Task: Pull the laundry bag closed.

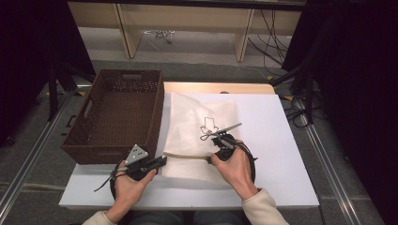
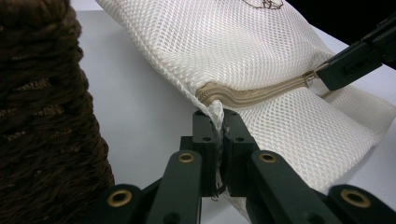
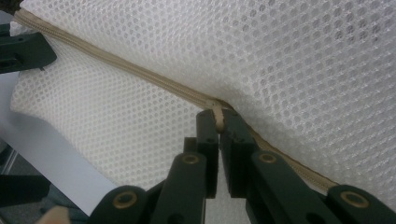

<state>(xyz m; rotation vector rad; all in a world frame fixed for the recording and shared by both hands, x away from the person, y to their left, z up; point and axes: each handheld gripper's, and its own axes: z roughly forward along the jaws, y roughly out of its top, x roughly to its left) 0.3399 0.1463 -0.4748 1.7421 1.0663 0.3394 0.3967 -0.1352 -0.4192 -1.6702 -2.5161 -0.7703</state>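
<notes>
I take the mesh bag (image 1: 197, 136) as my landmark; it lies flat on the white table (image 1: 272, 154), near the middle. To the left of the bag stands the brown woven basket (image 1: 115, 117), its long side just beside the bag's left edge. In front of the basket, at the bag's near left corner, I have the left claw (image 1: 162, 161). In the left gripper view this claw (image 2: 219, 126) is pressed together and pinches the corner of the mesh cloth, exactly at the end of the beige zipper (image 2: 252, 93). The zipper runs along the near part of the bag, from that corner toward the right. At its other end is the right claw (image 1: 220, 143), which lies over the bag's near right part. In the right gripper view this claw (image 3: 218, 122) is also pressed together, and it pinches the small beige zipper pull (image 3: 218, 112) where it meets the zipper line (image 3: 140, 74). On the bag, just behind the right claw, I see a small dark drawing (image 1: 207, 127) printed on the cloth. Both hands rest on the table at the near side of the bag.
</notes>
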